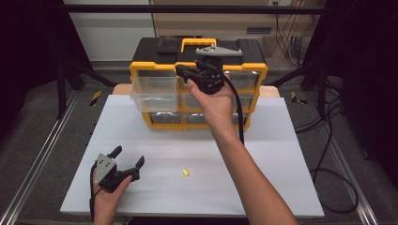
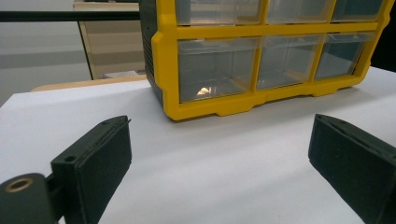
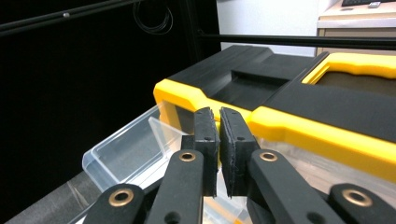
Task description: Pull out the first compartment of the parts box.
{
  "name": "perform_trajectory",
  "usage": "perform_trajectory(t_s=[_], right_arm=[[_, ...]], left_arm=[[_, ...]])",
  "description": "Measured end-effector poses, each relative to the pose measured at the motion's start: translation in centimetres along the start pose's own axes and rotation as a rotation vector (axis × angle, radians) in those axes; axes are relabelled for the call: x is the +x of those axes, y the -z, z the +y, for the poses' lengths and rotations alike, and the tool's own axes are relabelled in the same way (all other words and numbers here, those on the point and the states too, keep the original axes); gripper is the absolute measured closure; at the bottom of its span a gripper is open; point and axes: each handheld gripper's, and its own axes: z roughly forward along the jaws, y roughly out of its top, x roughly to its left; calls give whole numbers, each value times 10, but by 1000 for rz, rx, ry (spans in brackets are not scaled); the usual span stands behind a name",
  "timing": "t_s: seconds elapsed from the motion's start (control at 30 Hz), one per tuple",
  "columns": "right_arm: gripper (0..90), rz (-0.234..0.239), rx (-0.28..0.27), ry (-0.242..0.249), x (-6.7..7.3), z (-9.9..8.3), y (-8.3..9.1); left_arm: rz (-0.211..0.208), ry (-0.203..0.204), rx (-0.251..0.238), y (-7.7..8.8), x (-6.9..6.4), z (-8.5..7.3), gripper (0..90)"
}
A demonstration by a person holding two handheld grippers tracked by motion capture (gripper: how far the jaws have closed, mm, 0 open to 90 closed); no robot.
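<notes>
A: The drawer (image 1: 154,93), pulled out at the organizer's (image 1: 199,84) top left on the far table (image 1: 281,154), is seen from above; the right gripper (image 1: 184,71) is held beside it, likely for handling it. A small yellow piece (image 1: 186,173) lies near.
B: The left gripper (image 2: 219,158) is seen with jaws apart, empty, parked.
A: The right gripper's jaws are seen pressed together, nothing between them.
</notes>
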Motion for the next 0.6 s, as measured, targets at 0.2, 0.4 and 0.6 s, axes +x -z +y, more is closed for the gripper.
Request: perform_trajectory(t_s=[0.2, 0.4, 0.6], right_arm=[[858, 1, -4, -15, -4, 7, -4], [856, 14, 2, -21, -1, 9, -10], [855, 26, 20, -5, 6, 7, -15]], left_arm=[[0, 2, 3, 0, 1, 0, 60], [-3, 6, 2, 0, 0, 0, 60], [-3, 3, 4, -1, 0, 0, 60]])
